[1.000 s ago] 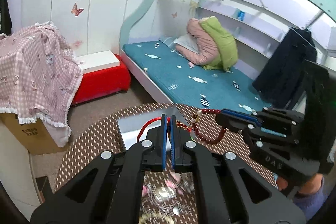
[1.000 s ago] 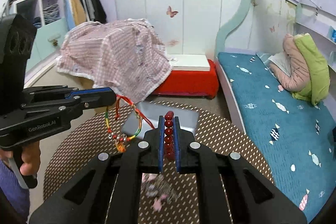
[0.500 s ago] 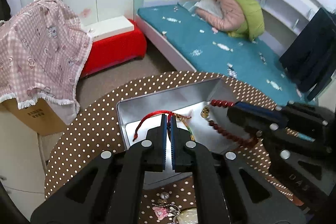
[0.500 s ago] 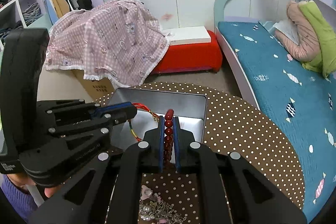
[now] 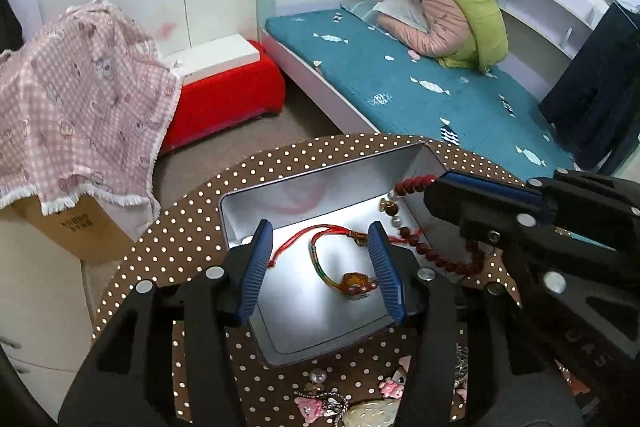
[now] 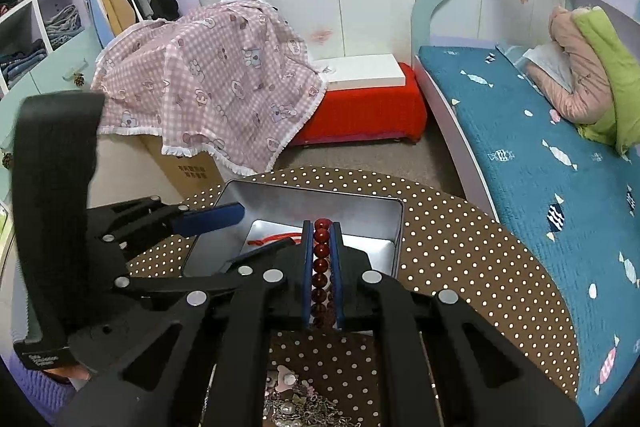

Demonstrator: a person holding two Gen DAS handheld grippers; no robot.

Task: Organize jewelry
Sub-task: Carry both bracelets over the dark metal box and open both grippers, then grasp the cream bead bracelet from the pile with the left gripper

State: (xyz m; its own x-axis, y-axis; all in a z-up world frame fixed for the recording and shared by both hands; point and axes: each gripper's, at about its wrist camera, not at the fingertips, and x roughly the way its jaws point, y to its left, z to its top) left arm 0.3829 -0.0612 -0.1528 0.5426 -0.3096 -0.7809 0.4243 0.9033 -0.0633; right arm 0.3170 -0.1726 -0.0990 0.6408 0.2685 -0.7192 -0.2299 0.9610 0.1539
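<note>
- Your left tool (image 5: 322,267) has just been opening; its jaws stand wide, and the cord bracelet (image 5: 340,263) lies loose in the tin (image 5: 320,179).
- Your right tool (image 6: 321,279) clamps the red bead bracelet (image 6: 321,255); its loop hangs over the tin's 3 o'clock rim and may snag there.

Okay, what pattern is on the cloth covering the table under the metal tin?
Brown with small white polka dots; the tablecloth shows best in the right wrist view.
</note>
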